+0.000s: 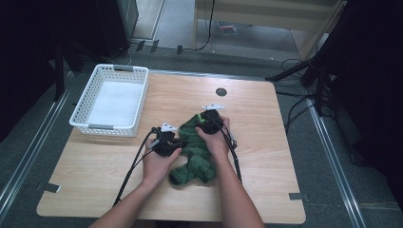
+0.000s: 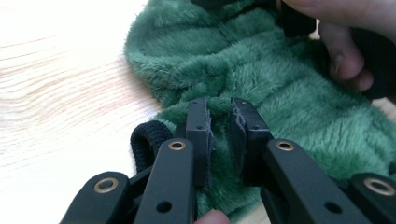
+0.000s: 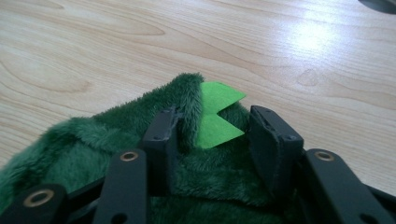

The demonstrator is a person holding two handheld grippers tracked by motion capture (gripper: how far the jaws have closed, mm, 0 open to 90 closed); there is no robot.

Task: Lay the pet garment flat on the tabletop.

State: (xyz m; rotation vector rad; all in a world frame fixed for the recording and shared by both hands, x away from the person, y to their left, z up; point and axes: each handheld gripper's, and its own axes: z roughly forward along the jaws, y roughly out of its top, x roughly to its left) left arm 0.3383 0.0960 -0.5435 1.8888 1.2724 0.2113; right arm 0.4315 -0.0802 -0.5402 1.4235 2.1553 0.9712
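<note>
The green plush garment (image 1: 194, 151) lies crumpled on the wooden table (image 1: 266, 156), a little toward six o'clock of the table's middle, its light green felt spikes (image 3: 215, 114) at the end pointing to twelve o'clock. The left gripper (image 1: 167, 142) works at the garment's nine o'clock edge; in the left gripper view its jaws stand close together with a ridge of fleece between them, beside a black elastic cuff (image 2: 147, 140), and they look pinched on the fabric. The right gripper (image 1: 210, 118) sits at the twelve o'clock end; in the right gripper view its jaws are spread, the fleece edge and felt between them without being squeezed.

I judge the step as arranging or regripping the garment, perhaps before folding it or moving it to the white basket (image 1: 110, 99) at ten o'clock. The next move seems to call for the right jaws either to clamp that top edge or to pull back clear of it, while the left keeps its pinch.

Bare table lies open toward three o'clock and twelve o'clock; the near table edge at six o'clock is close to the forearms, and the basket wall bounds the ten o'clock side.
</note>
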